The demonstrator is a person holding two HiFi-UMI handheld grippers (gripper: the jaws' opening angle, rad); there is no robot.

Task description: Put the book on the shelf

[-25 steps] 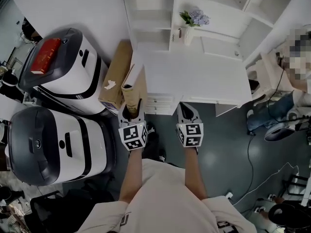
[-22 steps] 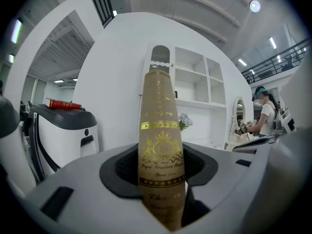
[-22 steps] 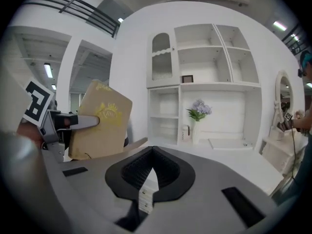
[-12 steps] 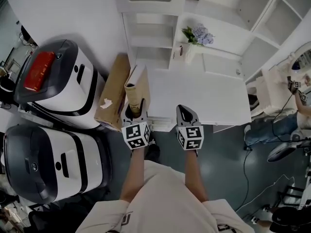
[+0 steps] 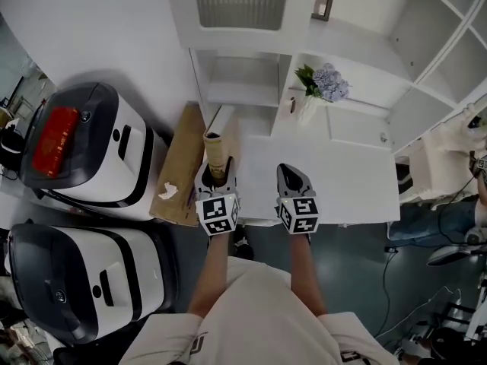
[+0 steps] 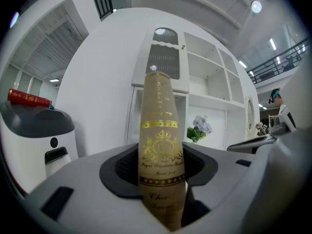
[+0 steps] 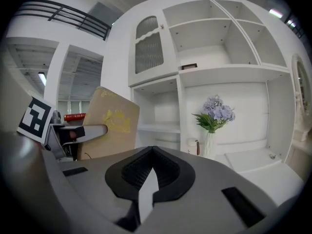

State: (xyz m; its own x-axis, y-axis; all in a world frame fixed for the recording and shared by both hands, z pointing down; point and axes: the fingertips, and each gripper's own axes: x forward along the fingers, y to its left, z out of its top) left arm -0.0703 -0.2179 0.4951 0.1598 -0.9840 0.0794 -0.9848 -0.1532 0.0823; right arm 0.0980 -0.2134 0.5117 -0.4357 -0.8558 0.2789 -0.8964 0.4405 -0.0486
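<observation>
My left gripper (image 5: 217, 175) is shut on a tan book (image 5: 216, 152) with gold print, held upright with its spine (image 6: 161, 145) facing the left gripper view. The book's cover (image 7: 110, 125) and the left gripper (image 7: 78, 132) also show at the left of the right gripper view. My right gripper (image 5: 292, 175) is shut with nothing in it, level with the left one. Both hang over the near edge of a white desk (image 5: 346, 181). Ahead stands the white shelf unit (image 5: 242, 82), whose open compartments (image 7: 157, 126) lie just right of the book.
A vase of purple flowers (image 5: 323, 87) stands on the desk by the shelf. A flat cardboard box (image 5: 179, 166) leans at the left. Two white machines with dark lids (image 5: 84, 154) stand further left, one with a red book (image 5: 52, 131) on top. Cables (image 5: 426, 303) lie on the floor at the right.
Both grippers and the book have moved forward toward the shelf unit; the desk edge now lies under them and the shelf looms larger. The jaws look the same.
</observation>
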